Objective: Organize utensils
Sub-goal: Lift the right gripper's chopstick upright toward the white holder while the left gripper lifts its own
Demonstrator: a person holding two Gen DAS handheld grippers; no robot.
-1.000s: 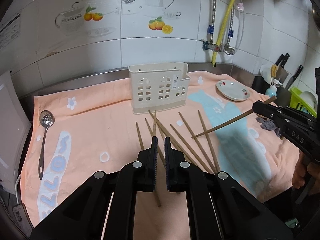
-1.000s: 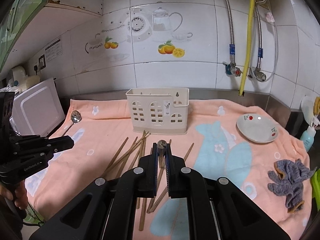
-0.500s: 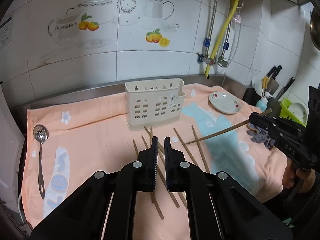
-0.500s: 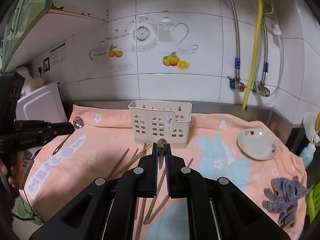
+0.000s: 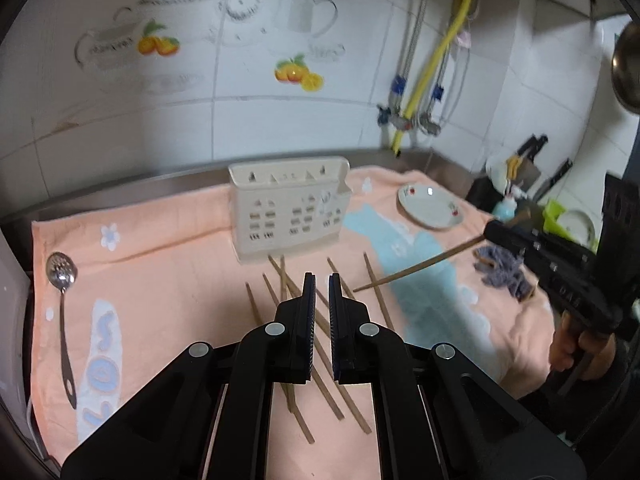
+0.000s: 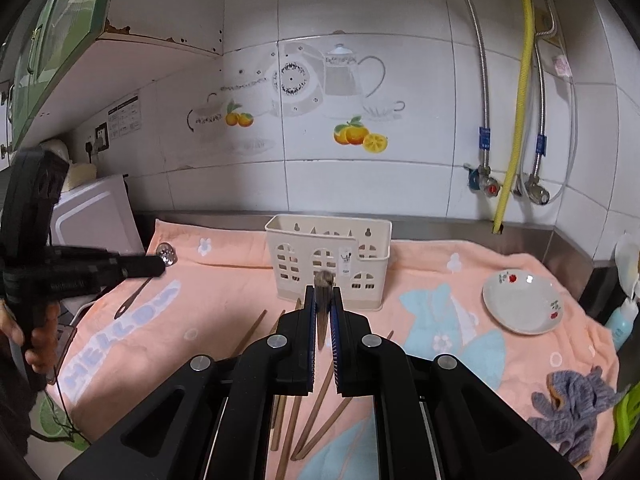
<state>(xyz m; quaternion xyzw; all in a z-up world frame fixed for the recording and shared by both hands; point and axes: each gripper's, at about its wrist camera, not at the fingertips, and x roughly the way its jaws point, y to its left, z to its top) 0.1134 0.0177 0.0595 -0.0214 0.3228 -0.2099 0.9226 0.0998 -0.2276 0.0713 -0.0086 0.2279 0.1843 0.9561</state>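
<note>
A cream utensil holder stands upright at the back of the peach towel; it also shows in the right wrist view. Several wooden chopsticks lie loose in front of it. My right gripper is shut on one chopstick, held above the towel with its tip pointing left. My left gripper hovers over the loose chopsticks, jaws nearly together and holding nothing. A metal slotted spoon lies at the towel's left edge.
A small white plate sits at the back right and a grey cloth lies at the right edge. A white appliance stands left of the towel. Pipes and valves run down the tiled wall behind.
Both grippers have lifted and pulled back from the towel. The right gripper keeps its chopstick and has raised it higher. The left gripper's jaws stay the same.
</note>
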